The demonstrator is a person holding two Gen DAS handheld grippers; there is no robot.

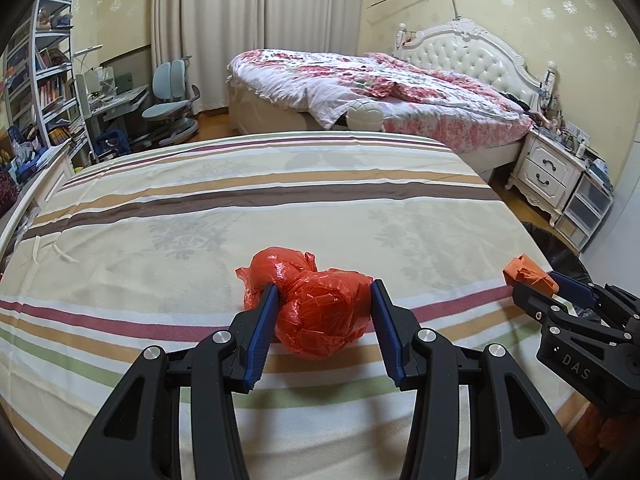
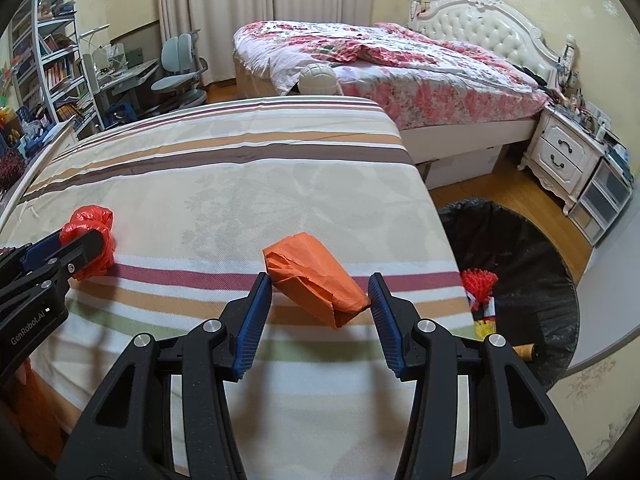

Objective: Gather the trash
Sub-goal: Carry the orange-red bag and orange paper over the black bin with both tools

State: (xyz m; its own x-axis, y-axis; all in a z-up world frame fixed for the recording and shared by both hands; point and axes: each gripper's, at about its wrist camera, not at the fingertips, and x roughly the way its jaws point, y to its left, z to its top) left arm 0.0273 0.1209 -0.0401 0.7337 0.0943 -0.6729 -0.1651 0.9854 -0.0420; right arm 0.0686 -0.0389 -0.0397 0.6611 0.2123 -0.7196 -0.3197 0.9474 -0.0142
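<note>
Bedroom, with a striped bed (image 1: 248, 208) filling the foreground of both wrist views. Left gripper (image 1: 324, 300) is clamped on a crumpled red bag (image 1: 316, 312), its blue pads pressing the wad from both sides; the wad looks lifted just clear of the sheet, though I can't be sure. Right gripper (image 2: 318, 292) is clamped on an orange paper wad (image 2: 316, 284), which hangs between the pads above the sheet, its long axis running from upper left to lower right across the jaws.

Outward from the right gripper, to its right and below the bed's edge, stands a black-lined bin (image 2: 520, 248) on the wood floor, with red and yellow scraps already in it. That is the relation the coming move turns on: the bin lies to the right of both grippers, and the right hand is plainly the nearer, so its wad should probably go in first and the left one must cross further.

Writing: "DAS" reads on the right gripper's body in the left view, "GenRobot.AI" on the left gripper's body in the right view.
</note>
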